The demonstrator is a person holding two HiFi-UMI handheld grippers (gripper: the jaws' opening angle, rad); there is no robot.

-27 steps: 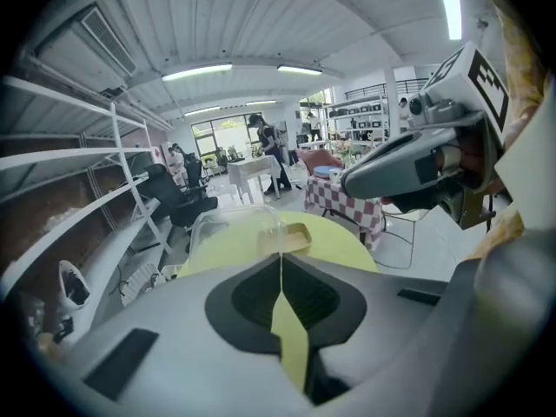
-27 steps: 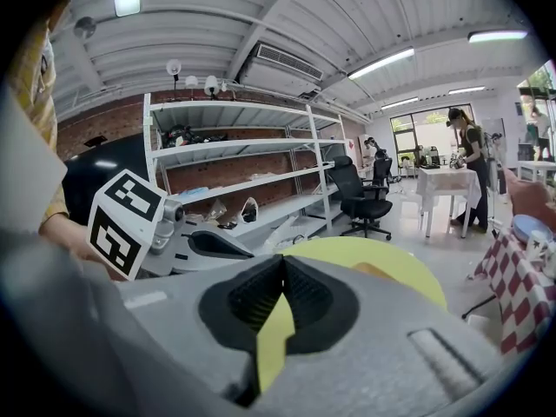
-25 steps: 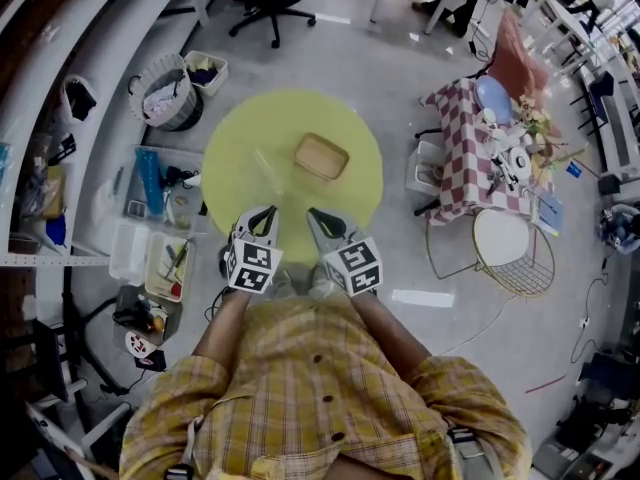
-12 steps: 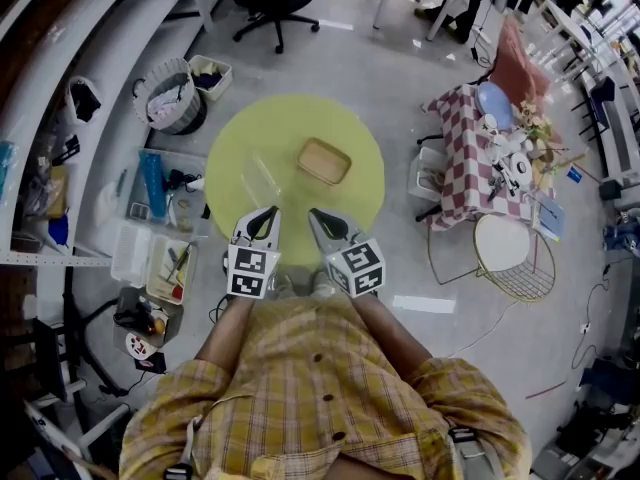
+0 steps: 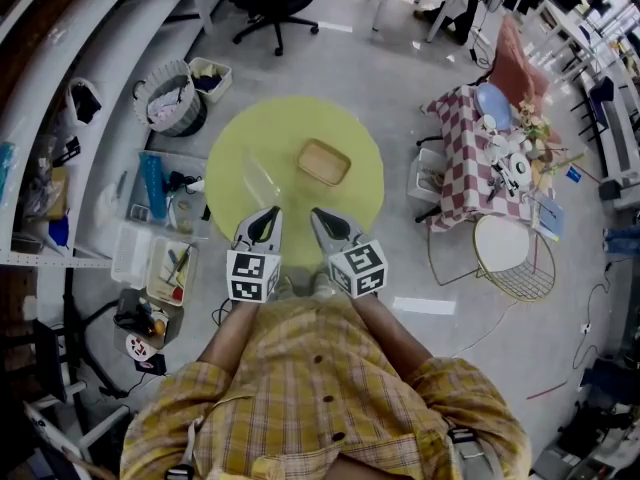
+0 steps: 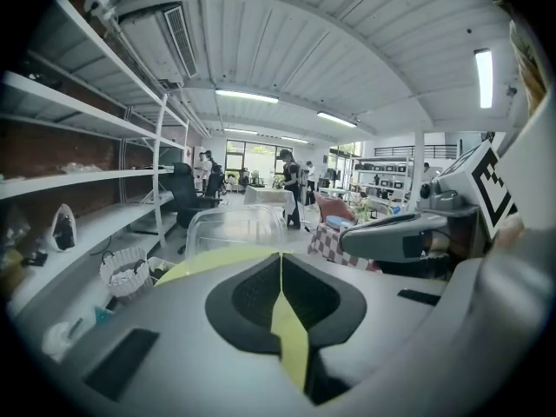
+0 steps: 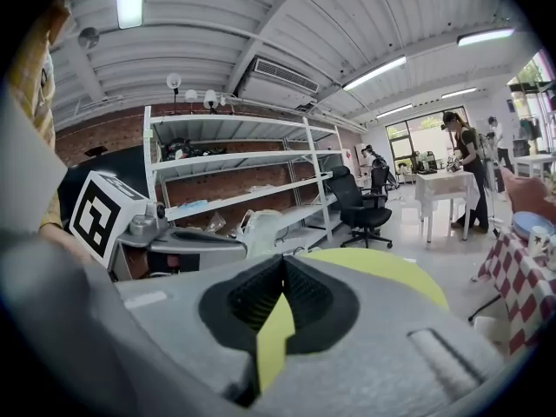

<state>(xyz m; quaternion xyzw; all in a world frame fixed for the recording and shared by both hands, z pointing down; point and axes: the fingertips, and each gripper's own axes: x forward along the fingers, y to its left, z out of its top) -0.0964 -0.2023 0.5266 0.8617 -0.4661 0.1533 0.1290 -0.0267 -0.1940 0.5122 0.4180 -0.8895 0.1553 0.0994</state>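
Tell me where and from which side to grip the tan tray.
Pinch the near long rim of the tan tray from above, probably with the right tongs, which are closer. It lies flat and shallow on the yellow table, so only its thin wall offers the jaws a hold.

Bright ceiling tubes, fisheye edges dark, sharp.
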